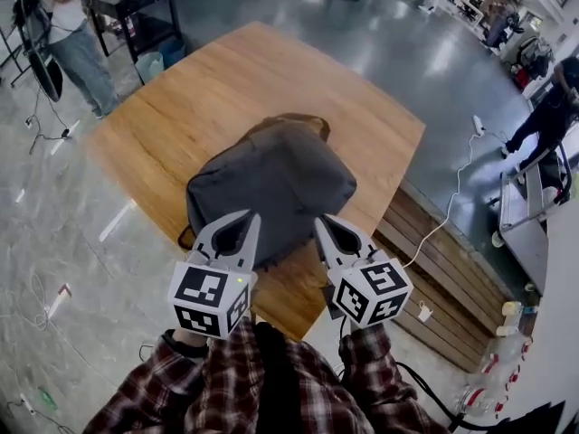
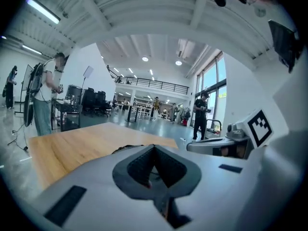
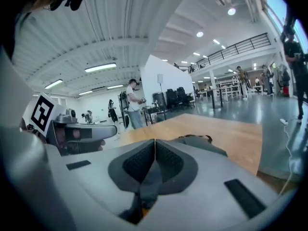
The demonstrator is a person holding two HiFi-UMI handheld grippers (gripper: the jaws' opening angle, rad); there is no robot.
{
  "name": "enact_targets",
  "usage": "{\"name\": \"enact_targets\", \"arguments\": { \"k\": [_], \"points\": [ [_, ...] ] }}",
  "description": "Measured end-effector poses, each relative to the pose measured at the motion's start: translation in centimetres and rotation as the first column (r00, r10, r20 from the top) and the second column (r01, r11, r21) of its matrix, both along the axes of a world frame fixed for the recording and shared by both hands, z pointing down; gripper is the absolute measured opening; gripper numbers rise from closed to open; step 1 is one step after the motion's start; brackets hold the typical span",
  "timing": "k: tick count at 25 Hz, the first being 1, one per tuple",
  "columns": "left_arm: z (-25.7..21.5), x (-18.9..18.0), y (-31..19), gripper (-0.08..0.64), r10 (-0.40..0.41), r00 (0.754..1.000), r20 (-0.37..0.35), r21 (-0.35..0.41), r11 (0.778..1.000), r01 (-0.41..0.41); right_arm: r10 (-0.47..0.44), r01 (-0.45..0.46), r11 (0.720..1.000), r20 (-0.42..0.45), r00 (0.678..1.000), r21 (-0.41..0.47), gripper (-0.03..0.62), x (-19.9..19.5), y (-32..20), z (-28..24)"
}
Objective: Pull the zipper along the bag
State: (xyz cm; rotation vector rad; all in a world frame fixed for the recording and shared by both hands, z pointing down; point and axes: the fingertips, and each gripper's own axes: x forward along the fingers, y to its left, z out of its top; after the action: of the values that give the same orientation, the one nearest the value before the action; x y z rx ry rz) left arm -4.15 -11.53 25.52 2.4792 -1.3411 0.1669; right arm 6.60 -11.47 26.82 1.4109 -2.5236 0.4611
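Left gripper [image 1: 237, 231] and right gripper [image 1: 333, 233], both pinched closed, are hovering at the grey bag's [image 1: 271, 179] near edge; pulling isn't starting yet, and finding the zipper tab likely comes next.

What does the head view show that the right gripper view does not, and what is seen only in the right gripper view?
Only the head view shows the whole grey bag, the right tool from above, and plaid sleeves. Only the right gripper view shows ceiling lights, a balcony railing, and this tool's jaws pressed together on nothing. Both show the wooden table, the left tool and a person at a dark desk.
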Motion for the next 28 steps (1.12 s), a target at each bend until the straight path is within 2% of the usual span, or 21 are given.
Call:
{"name": "enact_targets", "arguments": {
  "k": [4,9,12,28],
  "points": [
    [-4.0,-0.8,1.8,0.01,-0.028,0.998,-0.053,0.053,0.998,0.031,-0.081,0.073,0.988,0.052,0.995,0.138,0.013,-3.1,2.4,-5.7],
    [-6.0,-0.9,2.8,0.01,-0.031,0.998,-0.055,0.113,0.993,0.037,-0.145,0.148,0.962,-0.034,0.989,0.23,0.011,-5.7,4.4,-8.0],
    [-6.2,-0.3,3.3,0.011,-0.02,0.999,-0.044,0.125,0.992,0.026,-0.161,0.171,0.955,-0.06,0.985,0.243,0.011,-6.3,4.9,-8.4],
    [-6.9,0.7,3.7,0.01,-0.003,1.0,-0.027,0.153,0.988,0.007,-0.139,0.145,0.959,-0.042,0.989,0.242,0.011,-5.2,4.7,-8.6]
  ]
}}
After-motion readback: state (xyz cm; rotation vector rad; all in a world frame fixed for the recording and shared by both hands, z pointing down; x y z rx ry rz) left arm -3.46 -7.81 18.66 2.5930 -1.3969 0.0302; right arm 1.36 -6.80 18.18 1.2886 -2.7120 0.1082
